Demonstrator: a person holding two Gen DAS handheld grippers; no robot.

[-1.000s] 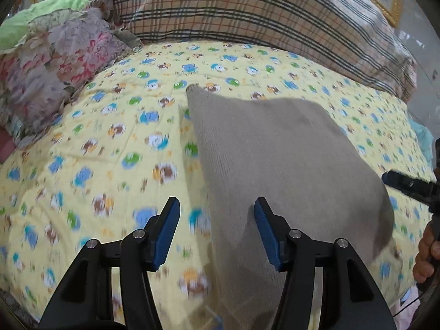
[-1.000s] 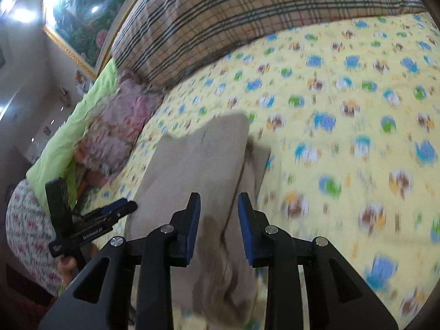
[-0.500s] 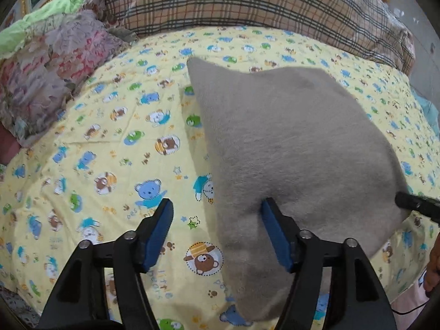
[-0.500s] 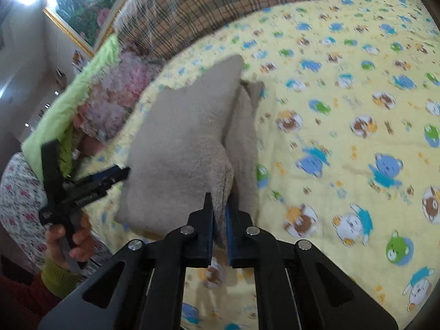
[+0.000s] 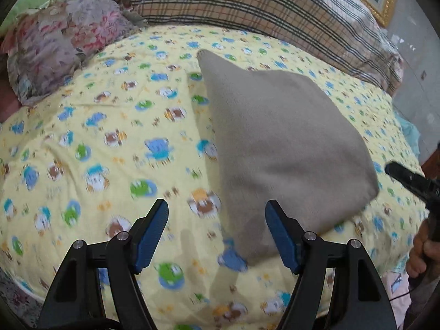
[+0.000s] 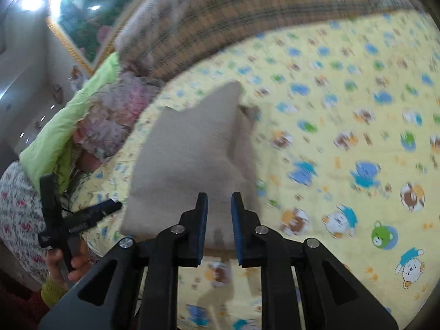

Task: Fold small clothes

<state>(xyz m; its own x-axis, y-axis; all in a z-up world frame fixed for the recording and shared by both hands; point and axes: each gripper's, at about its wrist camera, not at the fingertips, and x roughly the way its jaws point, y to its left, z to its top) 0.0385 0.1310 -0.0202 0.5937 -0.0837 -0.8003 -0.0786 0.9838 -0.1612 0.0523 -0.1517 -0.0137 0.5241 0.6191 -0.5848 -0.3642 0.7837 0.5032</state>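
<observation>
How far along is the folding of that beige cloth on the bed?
The beige cloth already looks folded: it lies doubled over on the yellow cartoon bedsheet, with a second layer showing along its edge in the right wrist view. Nothing is in hand: the left gripper and right gripper are both open with nothing between their pads. Whether another fold or more clothes remain, these views do not show.

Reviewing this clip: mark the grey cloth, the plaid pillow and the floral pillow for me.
grey cloth (image 5: 283, 143): left wrist view, middle of its top layer.
plaid pillow (image 5: 247, 2): left wrist view, centre of its front face.
floral pillow (image 5: 63, 41): left wrist view, middle of its ruffled top.
</observation>
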